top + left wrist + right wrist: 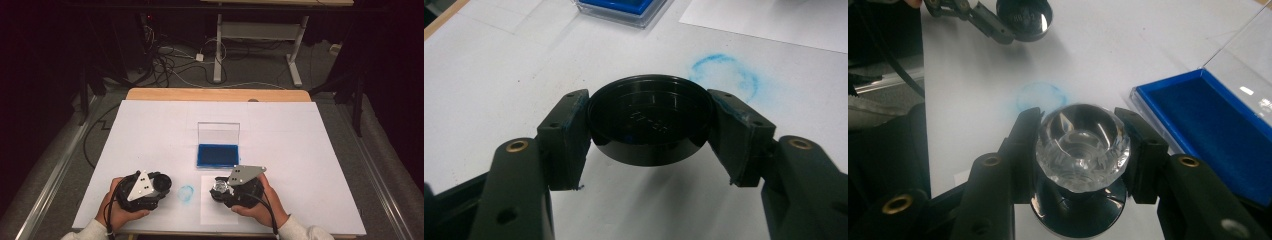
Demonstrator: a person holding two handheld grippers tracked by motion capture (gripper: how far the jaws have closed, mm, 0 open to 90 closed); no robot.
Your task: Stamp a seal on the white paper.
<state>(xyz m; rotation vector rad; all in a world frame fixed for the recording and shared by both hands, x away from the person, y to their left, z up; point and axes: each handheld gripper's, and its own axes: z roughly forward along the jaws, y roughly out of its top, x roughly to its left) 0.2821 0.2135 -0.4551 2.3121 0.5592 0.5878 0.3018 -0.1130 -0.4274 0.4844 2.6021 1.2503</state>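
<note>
Left gripper (649,132) pinches a round black lid (650,117) by its rim, one jaw on each side, hollow side facing the camera, held just above the white table (150,130). In the high view the left gripper (162,186) sits at the near left edge, in the person's left hand (116,210). Right gripper (1080,150) clamps a stamp with a faceted clear knob (1082,147) on a dark round base, jaws pressed against the knob's sides; in the high view the right gripper (220,189) hangs over a white paper sheet (212,212) near the table's front edge, held by the right hand (262,207). Faint blue ring print (186,193) lies on the table between the two grippers. Blue ink pad (217,155) in an open clear case, lid upright, sits just beyond the paper, mid-table. Whether the stamp base touches the paper cannot be told.
</note>
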